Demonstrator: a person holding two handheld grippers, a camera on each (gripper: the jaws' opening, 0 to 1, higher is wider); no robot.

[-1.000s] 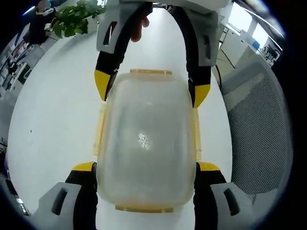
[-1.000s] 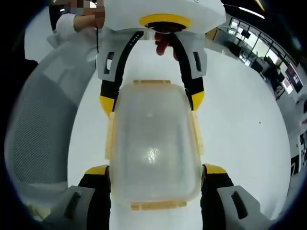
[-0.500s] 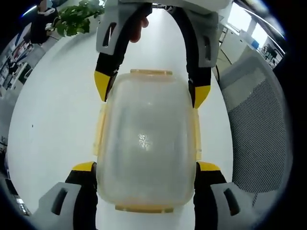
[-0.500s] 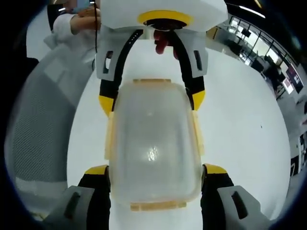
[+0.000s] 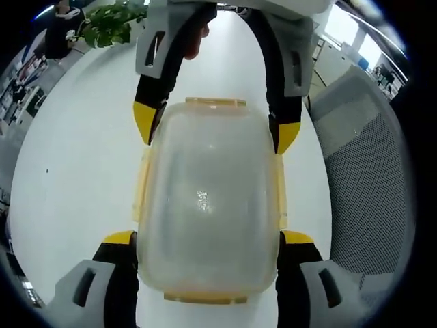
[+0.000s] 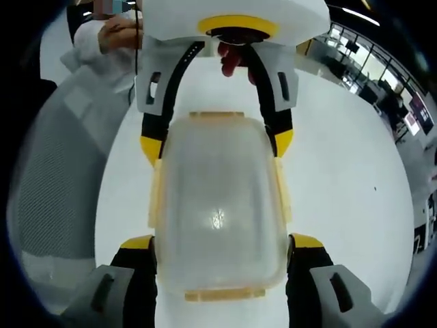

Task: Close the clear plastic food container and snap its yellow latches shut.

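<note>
- Your container [image 5: 208,205] sits lid-on on the white bench [image 5: 75,171], well in from its edges, with yellow latches [image 5: 141,184] along its sides and ends.
- Your left tool [image 5: 208,239] is clamped across one end of the container, a jaw pressed to each long side.
- Your right tool [image 6: 218,242] grips the opposite end the same way, facing the left one.
- A mesh chair [image 5: 369,178] stands beside the bench edge.
- A plant [image 5: 109,24] sits past the far edge.
</note>
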